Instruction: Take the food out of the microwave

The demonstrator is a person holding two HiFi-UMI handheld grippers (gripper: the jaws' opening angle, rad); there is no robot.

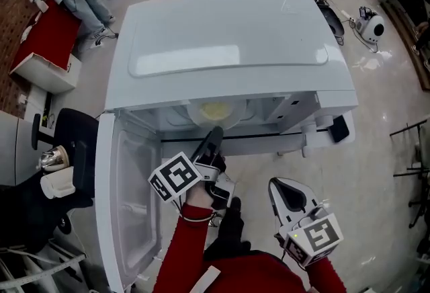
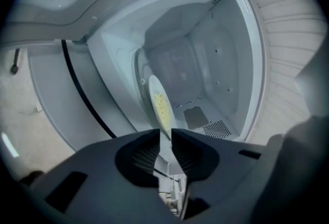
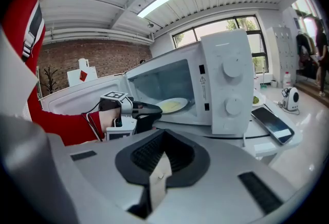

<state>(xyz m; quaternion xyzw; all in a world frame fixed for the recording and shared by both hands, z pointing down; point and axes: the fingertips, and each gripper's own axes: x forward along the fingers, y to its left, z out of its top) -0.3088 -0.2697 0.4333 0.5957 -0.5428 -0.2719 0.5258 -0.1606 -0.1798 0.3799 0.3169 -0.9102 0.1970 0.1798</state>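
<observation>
A white microwave stands with its door swung open to the left. Inside lies a white plate of pale yellow food. My left gripper reaches into the opening and is shut on the plate's near rim. In the left gripper view the plate appears edge-on, with the left gripper pinching its rim in front of the cavity. My right gripper hangs shut and empty, low and to the right, away from the microwave. The right gripper view shows the left gripper at the plate.
A dark phone lies beside the microwave's right front corner. A black chair and a metal cup are at the left of the door. Cables and a small white appliance sit on the floor behind.
</observation>
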